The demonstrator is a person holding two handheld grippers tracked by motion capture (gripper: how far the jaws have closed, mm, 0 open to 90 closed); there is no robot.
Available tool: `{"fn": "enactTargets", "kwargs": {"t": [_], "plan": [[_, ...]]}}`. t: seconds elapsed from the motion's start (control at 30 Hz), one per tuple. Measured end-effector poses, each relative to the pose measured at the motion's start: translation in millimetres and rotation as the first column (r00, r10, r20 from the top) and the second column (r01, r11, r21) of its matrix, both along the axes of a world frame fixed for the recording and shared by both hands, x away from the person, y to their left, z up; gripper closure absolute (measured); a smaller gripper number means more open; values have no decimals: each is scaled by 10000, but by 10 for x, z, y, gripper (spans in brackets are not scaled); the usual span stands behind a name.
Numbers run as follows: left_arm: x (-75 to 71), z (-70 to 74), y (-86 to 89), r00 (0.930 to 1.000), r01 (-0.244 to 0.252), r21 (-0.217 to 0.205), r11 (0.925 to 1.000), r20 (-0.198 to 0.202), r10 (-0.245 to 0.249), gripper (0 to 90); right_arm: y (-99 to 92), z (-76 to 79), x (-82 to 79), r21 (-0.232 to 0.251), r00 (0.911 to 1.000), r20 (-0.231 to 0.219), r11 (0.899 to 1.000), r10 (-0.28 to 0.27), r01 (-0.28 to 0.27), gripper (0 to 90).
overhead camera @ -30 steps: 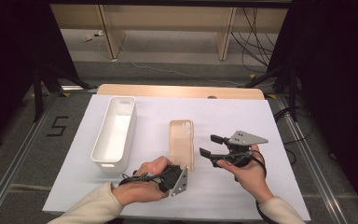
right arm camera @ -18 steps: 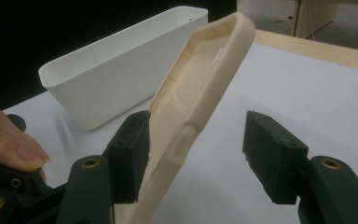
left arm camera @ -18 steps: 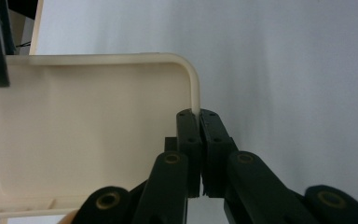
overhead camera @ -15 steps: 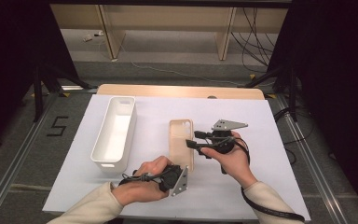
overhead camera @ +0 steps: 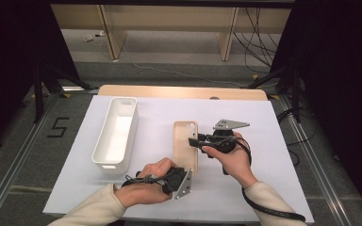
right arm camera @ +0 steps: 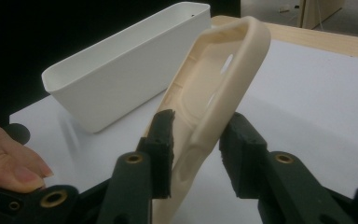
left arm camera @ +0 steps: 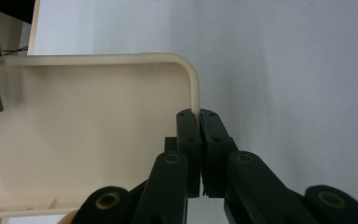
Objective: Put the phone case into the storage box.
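High view: a beige phone case (overhead camera: 185, 147) is lain on the white table (overhead camera: 273, 188) beside a white bin (overhead camera: 115, 134). Its near corner is clamped by the left gripper (left arm camera: 199, 122), anchoring it, while the right gripper (right arm camera: 196, 140) fingers, just closing, straddle its side rim, not visibly pressing.

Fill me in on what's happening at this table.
A person is working on a beige phone case with two tools. The left hand-held gripper is shut on the case's near rim. The right hand-held gripper has just been closing, its jaws either side of the case's right edge; whether both pads press yet is unclear. A white bin sits to the left on the white table.
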State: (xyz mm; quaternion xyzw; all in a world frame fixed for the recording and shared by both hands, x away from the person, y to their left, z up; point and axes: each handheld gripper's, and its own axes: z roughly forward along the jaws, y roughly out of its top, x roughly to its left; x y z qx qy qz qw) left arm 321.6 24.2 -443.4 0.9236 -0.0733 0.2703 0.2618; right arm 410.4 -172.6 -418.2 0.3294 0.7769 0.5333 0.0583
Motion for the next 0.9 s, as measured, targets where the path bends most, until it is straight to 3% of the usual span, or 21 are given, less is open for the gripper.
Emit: {"fn": "enactTargets", "kwargs": {"t": [0.57,0.7,0.9], "plan": [[14,-19,-2,10000,35,-4,10000,90,-35,876,-1,31,-32,249,9995,-303,9996,-120,127,737],[28,-40,1,10000,8,34,10000,36,-9,875,-9,55,-57,398,9980,-590,9988,-246,270,780],[45,-42,7,9999,-53,-30,10000,88,53,874,9,78,-86,587,9982,-515,9977,-295,325,802]]}}
